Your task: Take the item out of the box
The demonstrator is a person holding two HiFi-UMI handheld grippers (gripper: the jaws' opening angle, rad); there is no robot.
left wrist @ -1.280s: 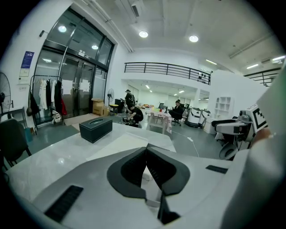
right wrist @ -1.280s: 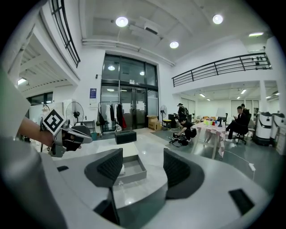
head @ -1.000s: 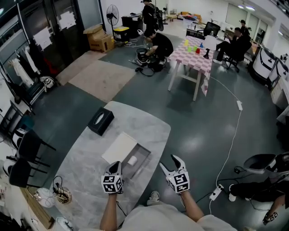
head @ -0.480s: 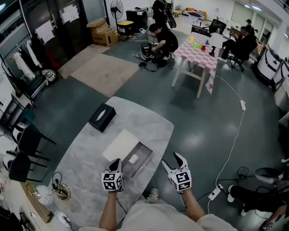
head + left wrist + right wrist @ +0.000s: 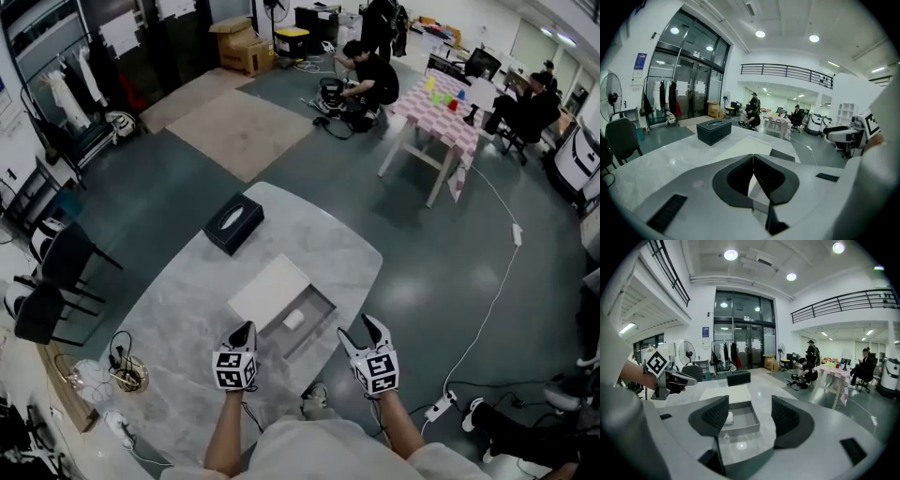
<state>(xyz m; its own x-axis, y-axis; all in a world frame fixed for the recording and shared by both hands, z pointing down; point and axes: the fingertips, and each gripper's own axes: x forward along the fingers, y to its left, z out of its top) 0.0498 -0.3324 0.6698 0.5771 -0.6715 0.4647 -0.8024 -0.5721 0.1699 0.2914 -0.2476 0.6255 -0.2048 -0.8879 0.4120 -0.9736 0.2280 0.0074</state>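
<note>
While my left gripper (image 5: 245, 330) and right gripper (image 5: 357, 330) hang over the near edge of the counter (image 5: 187, 309), I judge the task to be at its approach step: nothing is grasped yet. The grey box (image 5: 314, 337) lies open on the counter, just ahead of the two grippers and between them. Its white lid (image 5: 269, 290) lies flat just beside it on the far-left side. The item (image 5: 293, 319), a small white block, rests on the box floor toward the lid side.

In the left gripper view the jaws are pressed together with nothing between them. In the right gripper view the jaws stand wide apart and empty, and the box with the item shows through the gap. A black tissue box (image 5: 233, 223) sits farther back, well apart.

As I read it, the next move calls for lowering the released right gripper into the box. It should straddle the item without catching the box wall, then clench and lift. The left gripper could steady the box.
</note>
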